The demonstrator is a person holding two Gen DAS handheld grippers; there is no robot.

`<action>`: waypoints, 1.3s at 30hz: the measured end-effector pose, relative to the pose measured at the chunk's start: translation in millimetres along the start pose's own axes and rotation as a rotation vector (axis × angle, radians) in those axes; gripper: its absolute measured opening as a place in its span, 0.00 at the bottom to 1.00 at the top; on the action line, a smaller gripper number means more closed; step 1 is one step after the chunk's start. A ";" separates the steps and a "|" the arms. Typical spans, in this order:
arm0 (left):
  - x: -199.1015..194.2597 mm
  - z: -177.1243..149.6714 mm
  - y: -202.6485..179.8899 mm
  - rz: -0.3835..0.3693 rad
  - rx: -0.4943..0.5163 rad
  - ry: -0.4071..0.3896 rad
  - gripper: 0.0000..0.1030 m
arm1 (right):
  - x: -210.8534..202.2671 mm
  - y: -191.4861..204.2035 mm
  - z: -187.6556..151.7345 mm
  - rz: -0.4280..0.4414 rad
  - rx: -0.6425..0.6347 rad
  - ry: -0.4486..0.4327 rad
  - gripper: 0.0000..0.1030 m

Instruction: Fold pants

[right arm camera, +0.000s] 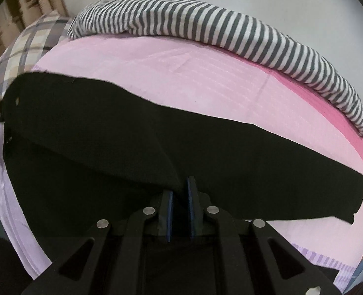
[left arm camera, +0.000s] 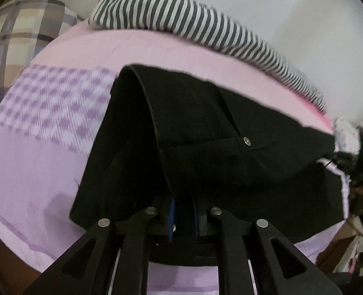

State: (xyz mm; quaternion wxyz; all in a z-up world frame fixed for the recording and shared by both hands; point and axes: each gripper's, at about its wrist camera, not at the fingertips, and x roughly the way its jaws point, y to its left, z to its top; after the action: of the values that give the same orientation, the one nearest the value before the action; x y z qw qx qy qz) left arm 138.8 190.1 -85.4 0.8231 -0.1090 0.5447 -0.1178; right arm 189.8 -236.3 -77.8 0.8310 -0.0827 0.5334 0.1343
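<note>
Item 1, at 9 o'clock in the left wrist view: plaid beige-and-grey pillow [left arm camera: 14,36], at the head of the bed, clear of the work.

Item 2: pink-and-lilac bed sheet with a purple houndstooth band [left arm camera: 46,113], the working surface.

Item 3, centre: black cotton pants with a metal waistband stud [left arm camera: 206,132], lying across the sheet, waist end raised into a tent-shaped fold. In the right wrist view the pants [right arm camera: 156,147] run from 9 to 3 o'clock, the leg end lying flat toward 3 o'clock.

Item 4, at 6 o'clock: left gripper [left arm camera: 182,211], black frame, blue pads, jaws nearly closed, pinching the waistband edge.

Item 5, at 6 o'clock in its own view: right gripper [right arm camera: 180,211], same make, jaws nearly closed on a fold of cloth partway along the pants.

Item 6, from 12 to 3 o'clock: grey-and-white striped rolled blanket [left arm camera: 206,24], along the far edge beside the wall.

Handling note: the step appears to be carrying one half over the other. Best done with both tongs level and moving together, cloth kept taut between them, edges matched before letting go, and the lifted edge kept short of the striped blanket.
</note>
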 end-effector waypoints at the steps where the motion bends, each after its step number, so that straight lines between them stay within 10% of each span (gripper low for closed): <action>1: 0.9 -1.5 -1.7 0.014 0.002 0.006 0.14 | -2.0 0.1 -1.3 -0.003 0.012 -0.008 0.15; 5: -2.7 -3.9 4.5 0.009 -0.067 0.040 0.22 | -21.4 -0.2 -13.9 0.013 0.077 -0.058 0.47; 10: -24.3 -13.5 25.3 -0.043 -0.209 0.038 0.46 | -51.8 -8.6 -41.0 0.080 0.192 -0.114 0.47; 16: -49.6 -38.1 44.2 -0.234 -0.433 -0.023 0.51 | -60.0 -17.9 -75.7 0.203 0.381 -0.129 0.49; 33: 13.7 -39.7 33.3 -0.315 -0.684 -0.009 0.49 | -16.9 -15.5 -94.6 0.381 0.684 -0.159 0.49; 39: 11.4 -28.3 40.0 -0.308 -0.695 -0.077 0.21 | 8.5 -22.7 -86.2 0.434 0.793 -0.152 0.49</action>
State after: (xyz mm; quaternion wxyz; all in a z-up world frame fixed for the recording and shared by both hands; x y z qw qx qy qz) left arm 120.1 223.0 -118.5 0.7297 -0.4664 0.4980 -0.0442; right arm 125.7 -280.9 -121.6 0.7881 0.3653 0.4860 0.0964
